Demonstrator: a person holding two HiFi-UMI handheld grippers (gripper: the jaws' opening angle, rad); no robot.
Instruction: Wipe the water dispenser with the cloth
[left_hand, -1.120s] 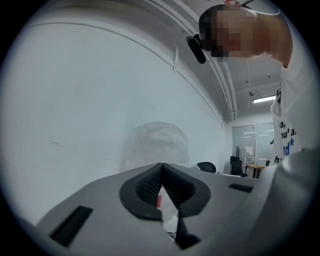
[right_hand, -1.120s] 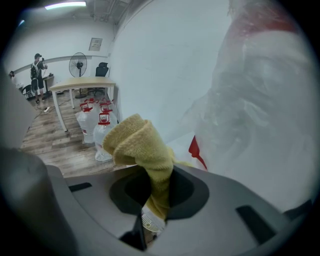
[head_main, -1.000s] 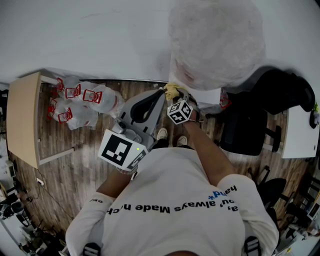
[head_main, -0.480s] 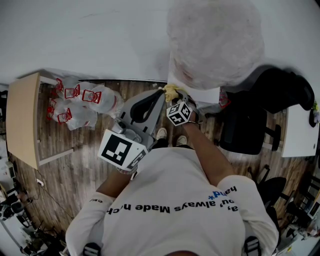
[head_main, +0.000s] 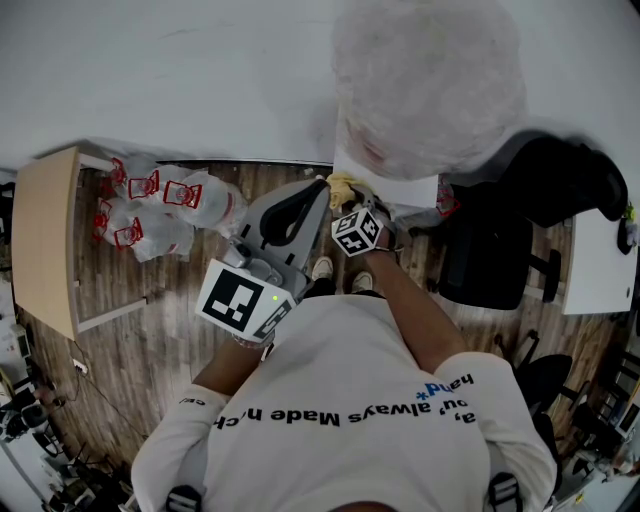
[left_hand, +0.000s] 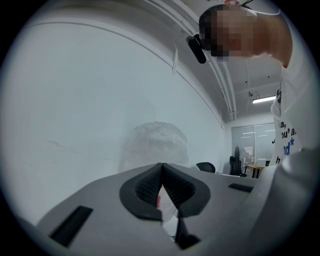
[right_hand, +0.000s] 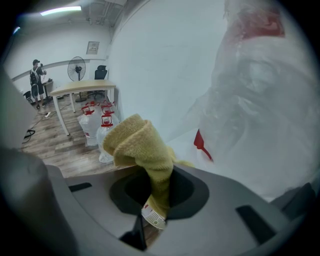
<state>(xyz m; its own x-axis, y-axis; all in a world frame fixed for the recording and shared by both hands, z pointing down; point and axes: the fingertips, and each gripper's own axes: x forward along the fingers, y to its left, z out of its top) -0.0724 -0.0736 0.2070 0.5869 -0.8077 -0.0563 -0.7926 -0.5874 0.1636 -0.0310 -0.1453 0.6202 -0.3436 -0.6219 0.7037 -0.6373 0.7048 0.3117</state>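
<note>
the person is standing right up against the water dispenser, which is carrying a big bottle wrapped in cloudy plastic. the right gripper is clenching the yellow cloth, jaws tight on its lower part, with a folded wad bulging out past them. the cloth is sitting just beside the dispenser's white upper edge, close under the wrapped bottle; whether it is actually touching the surface, i cannot tell from here. the left gripper is hanging next to it with its jaws pressed together on nothing, pointing at the wall and the bottle and not helping. off to the person's left, some water jugs are lying on the wood floor by a pale table. to my eye the job is only getting going: the cloth is in hand and brought up to the machine, but the front, sides and top are looking yet to be wiped
</note>
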